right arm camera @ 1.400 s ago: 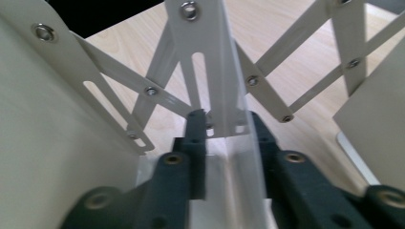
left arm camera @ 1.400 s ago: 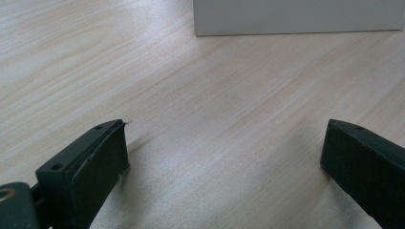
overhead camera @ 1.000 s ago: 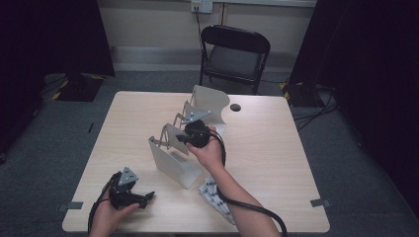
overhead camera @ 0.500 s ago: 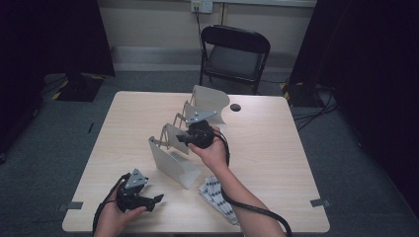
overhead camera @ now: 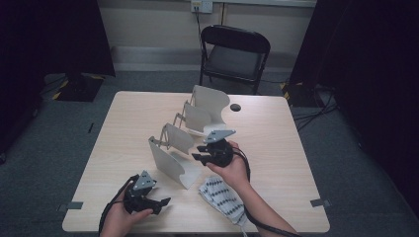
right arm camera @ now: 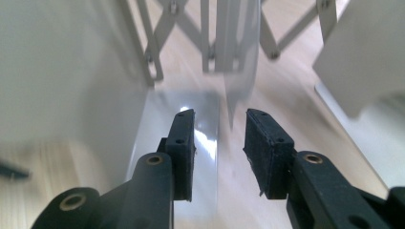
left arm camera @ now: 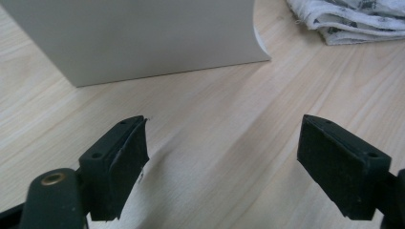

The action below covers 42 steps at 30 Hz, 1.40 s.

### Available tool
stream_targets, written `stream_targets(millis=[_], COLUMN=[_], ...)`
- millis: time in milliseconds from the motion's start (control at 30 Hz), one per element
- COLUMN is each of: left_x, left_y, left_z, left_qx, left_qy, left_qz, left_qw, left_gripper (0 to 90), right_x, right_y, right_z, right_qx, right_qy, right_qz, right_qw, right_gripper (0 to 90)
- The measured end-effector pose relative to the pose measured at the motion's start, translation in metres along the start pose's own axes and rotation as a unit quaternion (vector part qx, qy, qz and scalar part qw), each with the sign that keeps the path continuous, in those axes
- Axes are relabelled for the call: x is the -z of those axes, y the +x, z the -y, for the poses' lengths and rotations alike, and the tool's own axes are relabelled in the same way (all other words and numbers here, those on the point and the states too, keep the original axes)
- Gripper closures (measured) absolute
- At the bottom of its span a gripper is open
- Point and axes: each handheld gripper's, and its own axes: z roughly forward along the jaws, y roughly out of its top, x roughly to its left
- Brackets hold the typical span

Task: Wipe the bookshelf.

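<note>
A white expanding rack (overhead camera: 173, 159) with several upright panels joined by metal scissor links stands in the middle of the table. My right gripper (overhead camera: 197, 152) hovers just right of its front panels and points left at them. In the right gripper view, my right gripper (right arm camera: 219, 143) is a little open over the rack's base plate (right arm camera: 191, 124). Its jaws have just been opening, with nothing between them. My left gripper (overhead camera: 160, 203) lies low at the front left, with my left gripper (left arm camera: 222, 152) open over bare wood. Its jaws have just been closing slightly, and the gap between them is empty.
A folded patterned cloth (overhead camera: 222, 193) lies near the front edge under my right forearm, with the cloth (left arm camera: 353, 19) just beyond the rack's front panel (left arm camera: 143, 38). A small dark disc (overhead camera: 235, 107) sits at the back of the table (overhead camera: 296, 163). A black chair (overhead camera: 234, 54) stands behind it.
My right gripper has drawn back from the rack's middle toward the right and front, and its jaws have parted. My left hand has shifted a little to the right.
</note>
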Motion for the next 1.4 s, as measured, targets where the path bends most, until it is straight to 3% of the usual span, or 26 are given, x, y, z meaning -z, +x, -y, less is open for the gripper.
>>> stream_targets(millis=[333, 467, 600, 833, 1033, 1167, 1267, 1400], left_x=[-0.013, -0.017, -0.028, -0.032, -0.032, -0.034, -0.034, -0.035], left_y=[-0.010, -0.014, -0.019, -0.028, -0.039, -0.043, -0.044, -0.046], left_z=[-0.015, -0.020, -0.024, -0.031, -0.035, -0.038, -0.040, -0.040], left_qx=[-0.021, -0.025, -0.037, -0.047, -0.049, -0.036, -0.039, -0.034], left_qy=[0.005, 0.004, 0.007, 0.003, -0.004, -0.012, -0.010, -0.010], left_qz=[0.020, 0.029, 0.040, 0.055, 0.083, 0.104, 0.112, 0.118], left_qw=[0.9996, 0.9992, 0.9985, 0.9973, 0.9953, 0.9939, 0.9929, 0.9924], left_gripper=[21.2, 21.7, 21.7, 22.8, 27.6, 32.1, 34.4, 35.8], right_x=[0.029, 0.030, 0.023, 0.019, 0.012, 0.020, 0.029, 0.033], right_y=[-0.004, -0.002, 0.007, 0.022, 0.037, 0.032, 0.025, 0.020], right_z=[0.052, 0.067, 0.084, 0.088, 0.087, 0.085, 0.087, 0.091], right_qx=[-0.009, -0.015, -0.005, 0.000, 0.009, 0.005, 0.001, -0.007], right_qy=[0.021, 0.028, 0.048, 0.044, 0.044, 0.033, 0.024, 0.028], right_qz=[-0.002, -0.006, -0.015, -0.026, -0.035, -0.023, -0.014, -0.008], right_qw=[0.9997, 0.9995, 0.9987, 0.9987, 0.9984, 0.9992, 0.9996, 0.9995], right_gripper=[65.6, 66.7, 66.4, 65.9, 63.2, 60.6, 61.7, 62.8])
